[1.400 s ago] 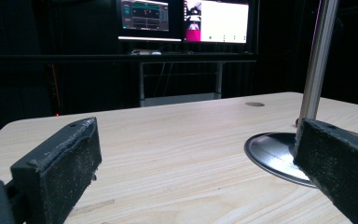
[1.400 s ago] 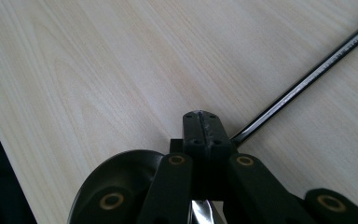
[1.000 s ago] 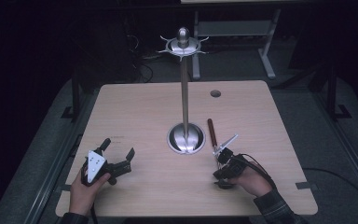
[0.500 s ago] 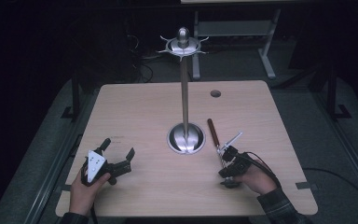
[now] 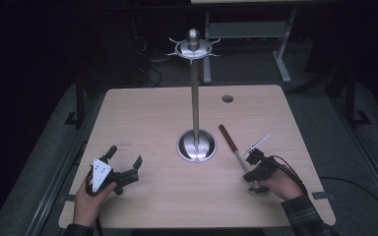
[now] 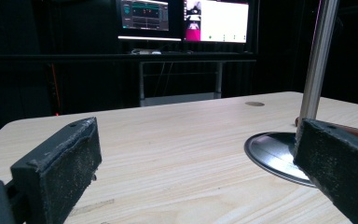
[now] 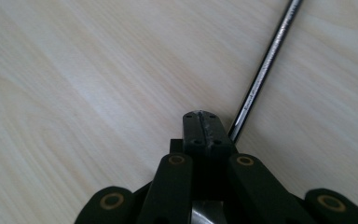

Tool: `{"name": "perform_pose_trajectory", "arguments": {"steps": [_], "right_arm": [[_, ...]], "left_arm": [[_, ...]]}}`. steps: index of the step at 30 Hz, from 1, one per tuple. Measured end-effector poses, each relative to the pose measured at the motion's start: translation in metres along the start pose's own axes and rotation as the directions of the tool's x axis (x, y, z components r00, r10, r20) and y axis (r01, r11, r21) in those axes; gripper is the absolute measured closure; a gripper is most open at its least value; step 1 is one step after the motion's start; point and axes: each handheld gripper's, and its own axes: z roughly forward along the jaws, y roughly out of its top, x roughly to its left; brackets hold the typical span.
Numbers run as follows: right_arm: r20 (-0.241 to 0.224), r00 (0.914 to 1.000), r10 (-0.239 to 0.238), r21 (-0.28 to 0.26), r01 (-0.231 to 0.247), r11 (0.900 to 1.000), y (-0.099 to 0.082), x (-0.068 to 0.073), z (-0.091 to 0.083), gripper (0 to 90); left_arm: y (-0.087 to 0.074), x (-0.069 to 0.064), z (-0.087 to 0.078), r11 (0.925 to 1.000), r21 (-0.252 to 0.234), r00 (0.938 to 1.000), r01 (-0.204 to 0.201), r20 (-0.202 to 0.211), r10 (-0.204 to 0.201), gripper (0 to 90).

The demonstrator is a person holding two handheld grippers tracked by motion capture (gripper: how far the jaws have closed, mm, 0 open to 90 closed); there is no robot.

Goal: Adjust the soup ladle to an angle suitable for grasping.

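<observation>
The utensil (image 5: 236, 147) lies flat on the table (image 5: 152, 113), in front of the right gripper (image 5: 254, 158) and a little to its inner side. Its dark red-brown handle points away from the gripper, and its thin shiny metal shaft (image 7: 261, 74) runs back toward the jaws. In the right gripper view the shaft passes just beside the tips, on their right. The right gripper is clenched, pads together, with nothing between them. The table's right edge is near this hand; there is free wood between the two grippers. The stand (image 5: 195, 98) rises just beyond the utensil. The left gripper (image 5: 123, 164) rests released, jaws wide apart.
</observation>
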Motion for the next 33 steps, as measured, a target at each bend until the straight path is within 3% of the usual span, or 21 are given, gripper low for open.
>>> {"name": "perform_pose_trajectory", "arguments": {"steps": [16,22,33], "right_arm": [[0.074,0.9936,0.086,-0.029,-0.084,0.9961,-0.01,-0.034,-0.014,90.0],[0.072,0.9942,0.079,-0.031,-0.077,0.9966,-0.01,-0.04,-0.016,90.0],[0.033,0.9968,0.072,-0.116,-0.068,0.9909,0.0,-0.039,-0.033,89.7]], "left_arm": [[0.0,0.0,0.0,1.0,0.003,1.0,0.002,-0.001,-0.002,0.2],[0.0,0.0,0.0,1.0,0.003,1.0,0.003,-0.002,-0.003,0.3],[0.0,0.001,0.0,0.9999,0.008,1.0,-0.007,-0.003,0.007,0.3]]}}
